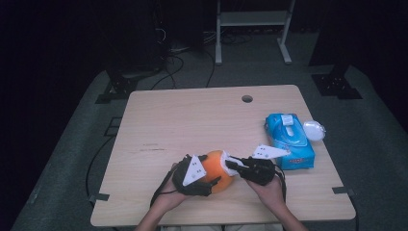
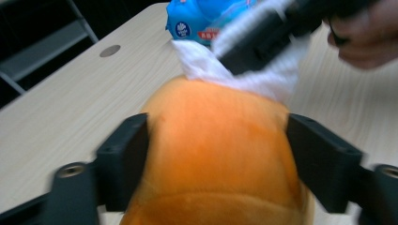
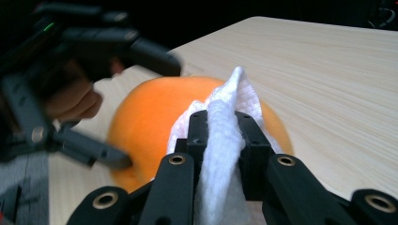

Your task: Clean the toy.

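Low centre of the high view: the orange plush ball (image 1: 215, 169), judged soft, light and yielding, sits between the left gripper's (image 1: 211, 185) spread jaws, best held by its flanks, while the right gripper (image 1: 231, 163) is clamped on a limp white wipe (image 3: 220, 140) against it.

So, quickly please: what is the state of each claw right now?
Left claw: jaws on both sides of the orange ball; whether they press on it cannot be told.
Right claw: closed on the white wipe, held against the ball.
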Demonstrator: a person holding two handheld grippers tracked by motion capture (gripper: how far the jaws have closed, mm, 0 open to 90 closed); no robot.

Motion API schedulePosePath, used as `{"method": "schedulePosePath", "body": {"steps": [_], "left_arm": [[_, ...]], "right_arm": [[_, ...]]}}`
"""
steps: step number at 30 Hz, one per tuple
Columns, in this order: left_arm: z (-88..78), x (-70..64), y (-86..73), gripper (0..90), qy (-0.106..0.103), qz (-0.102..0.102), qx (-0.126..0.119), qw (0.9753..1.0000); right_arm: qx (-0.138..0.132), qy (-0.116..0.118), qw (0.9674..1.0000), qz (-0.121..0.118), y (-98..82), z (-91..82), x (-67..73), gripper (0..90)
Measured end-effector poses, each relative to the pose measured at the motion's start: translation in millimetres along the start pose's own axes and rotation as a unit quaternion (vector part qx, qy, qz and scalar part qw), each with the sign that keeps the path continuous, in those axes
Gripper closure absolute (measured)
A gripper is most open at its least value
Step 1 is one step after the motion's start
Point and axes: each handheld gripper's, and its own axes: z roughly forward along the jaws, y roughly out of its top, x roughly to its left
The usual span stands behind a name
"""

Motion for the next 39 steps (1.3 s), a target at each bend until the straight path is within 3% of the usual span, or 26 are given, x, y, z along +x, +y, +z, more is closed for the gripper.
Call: {"method": "schedulePosePath", "body": {"steps": [3,5,7,10,15,18,22,25,27,29,32,34,35,37,39], "left_arm": [[1.4,8.1,-2.6,8.6,-0.008,-0.03,0.018,0.9994],[3.1,11.5,-7.5,7.2,-0.026,-0.05,0.029,0.998],[3.5,9.4,-12.0,13.7,-0.024,-0.033,0.038,0.9984],[2.9,9.8,-12.6,18.9,-0.024,-0.037,0.042,0.9981],[2.4,8.2,-12.5,19.5,-0.027,-0.029,0.038,0.9985],[2.0,6.0,-11.9,19.9,-0.031,-0.018,0.038,0.9986],[1.2,2.8,-12.2,20.2,-0.036,-0.001,0.035,0.9987],[0.2,0.9,-10.2,20.1,-0.04,0.005,0.038,0.9984],[-0.9,2.8,-9.0,18.6,-0.049,-0.011,0.034,0.9982],[-1.9,7.8,-7.3,13.4,-0.057,-0.035,0.029,0.9973],[-2.5,15.5,-7.7,6.0,-0.057,-0.07,0.034,0.9953],[-1.0,17.6,-10.8,6.0,-0.07,-0.089,0.039,0.9928],[-1.2,17.0,-11.9,10.1,-0.075,-0.086,0.04,0.9927],[-3.4,12.2,-10.1,23.3,-0.055,-0.057,0.033,0.9963],[-6.2,7.7,-6.6,32.3,-0.027,-0.028,0.011,0.9992]], "right_arm": [[0.005,0.02,0.9994,-0.028,0.0,1.3,11.9,77.3],[0.009,0.021,0.9984,-0.051,1.9,2.6,19.6,77.2],[0.008,0.02,0.9986,-0.049,2.6,2.8,18.7,77.2],[0.004,0.009,0.9999,-0.013,-1.8,1.0,6.2,77.3],[0.017,-0.047,0.9987,0.015,-8.1,-2.4,-10.8,77.3],[0.012,-0.036,0.9992,0.016,-6.9,-2.8,-9.5,77.3],[-0.014,0.005,0.9999,0.0,3.0,-5.2,3.1,77.2],[-0.009,0.001,0.9999,-0.01,4.7,-3.6,6.1,77.2],[-0.006,-0.001,1.0,0.005,0.2,-3.3,-0.2,77.2],[-0.006,0.005,1.0,0.004,-2.7,-3.9,-2.0,77.3],[-0.004,0.021,0.9995,-0.022,-1.1,-3.7,8.0,77.2],[-0.005,0.035,0.9987,-0.038,0.6,-2.5,14.9,77.1],[-0.006,0.039,0.9982,-0.044,1.5,-1.9,17.4,77.1],[-0.006,0.037,0.9978,-0.054,3.1,-1.3,19.0,77.0],[-0.01,0.027,0.9988,-0.04,3.8,-2.7,13.6,77.1]]}}
